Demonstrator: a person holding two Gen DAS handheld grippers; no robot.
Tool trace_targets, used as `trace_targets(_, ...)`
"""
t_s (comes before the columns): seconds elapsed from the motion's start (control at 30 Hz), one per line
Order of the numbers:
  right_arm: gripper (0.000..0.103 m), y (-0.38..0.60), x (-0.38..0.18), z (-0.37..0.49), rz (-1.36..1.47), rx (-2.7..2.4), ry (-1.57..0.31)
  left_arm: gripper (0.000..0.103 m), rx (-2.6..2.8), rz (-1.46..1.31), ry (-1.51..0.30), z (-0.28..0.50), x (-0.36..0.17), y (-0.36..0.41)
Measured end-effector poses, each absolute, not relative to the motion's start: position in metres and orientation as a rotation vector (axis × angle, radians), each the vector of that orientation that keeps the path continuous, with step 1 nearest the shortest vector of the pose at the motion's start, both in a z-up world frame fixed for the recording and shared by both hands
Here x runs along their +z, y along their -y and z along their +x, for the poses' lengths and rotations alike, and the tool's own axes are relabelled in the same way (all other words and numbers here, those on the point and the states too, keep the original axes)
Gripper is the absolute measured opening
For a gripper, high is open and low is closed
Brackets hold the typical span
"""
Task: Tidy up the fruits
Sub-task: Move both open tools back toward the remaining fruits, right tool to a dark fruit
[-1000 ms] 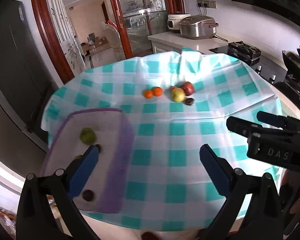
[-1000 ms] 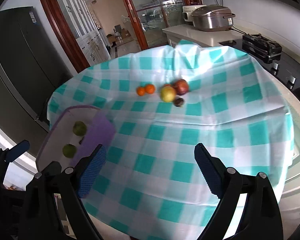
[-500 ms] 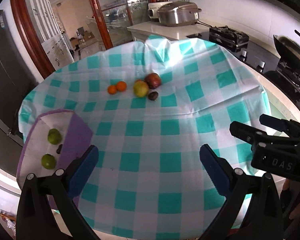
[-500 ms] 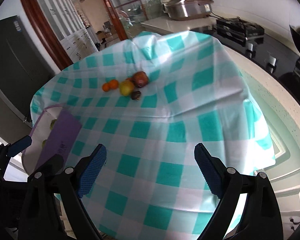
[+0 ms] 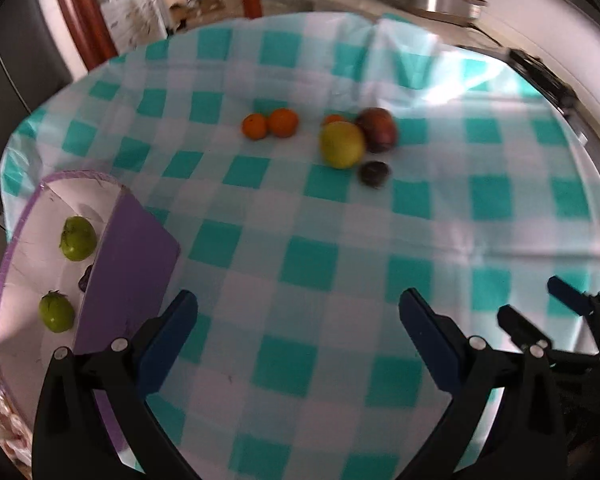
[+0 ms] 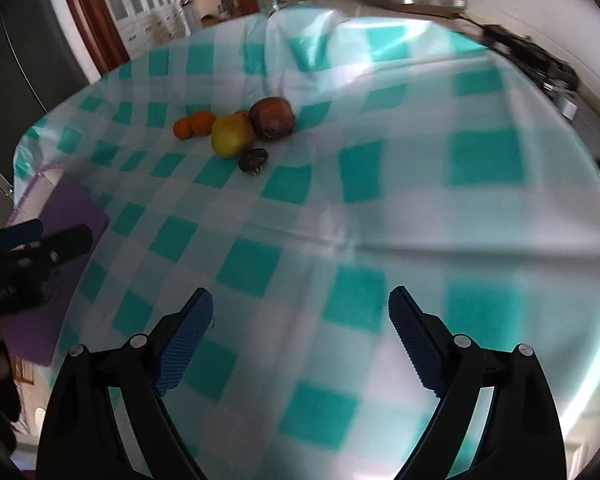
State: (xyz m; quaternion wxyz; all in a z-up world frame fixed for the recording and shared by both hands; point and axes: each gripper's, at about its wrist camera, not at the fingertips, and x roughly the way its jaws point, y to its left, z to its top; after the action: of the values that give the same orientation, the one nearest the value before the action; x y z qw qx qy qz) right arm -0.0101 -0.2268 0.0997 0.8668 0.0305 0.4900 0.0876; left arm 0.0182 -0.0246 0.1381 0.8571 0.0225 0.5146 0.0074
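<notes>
Fruit sits clustered on the checked cloth covering the bench [image 5: 340,264]: a yellow-green pear [image 5: 342,145] touches a dark red apple [image 5: 377,129] at its 2 o'clock, a small dark fruit [image 5: 374,173] lies at its 5 o'clock, and two oranges [image 5: 270,124] sit apart at its 10 o'clock. Two green fruits [image 5: 77,239] rest inside the purple box [image 5: 130,264], well apart at the cluster's 8 o'clock. The left hand-held gripper [image 5: 298,336] and the right hand-held gripper [image 6: 300,330] both hang released and empty above bare cloth at the cluster's 6 o'clock.

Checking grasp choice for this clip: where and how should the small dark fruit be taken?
Grip the small dark fruit across its middle, tongs coming from above on the near side. It sits apart in front of the yellow-green fruit, so its left and right flanks are free.
</notes>
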Motion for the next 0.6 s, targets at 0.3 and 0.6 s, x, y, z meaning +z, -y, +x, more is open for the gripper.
trace_targets(0.3,0.081,0.16,0.05,0.123,0.001,0.266,-1.029,0.101,-0.047,-0.114,-1.144,0.126,0.103,-0.017)
trace_targets(0.6,0.062,0.134,0.01,0.175,-0.078,0.264,-1.034,0.101,-0.116,-0.209,-1.181,0.188,0.071,-0.019)
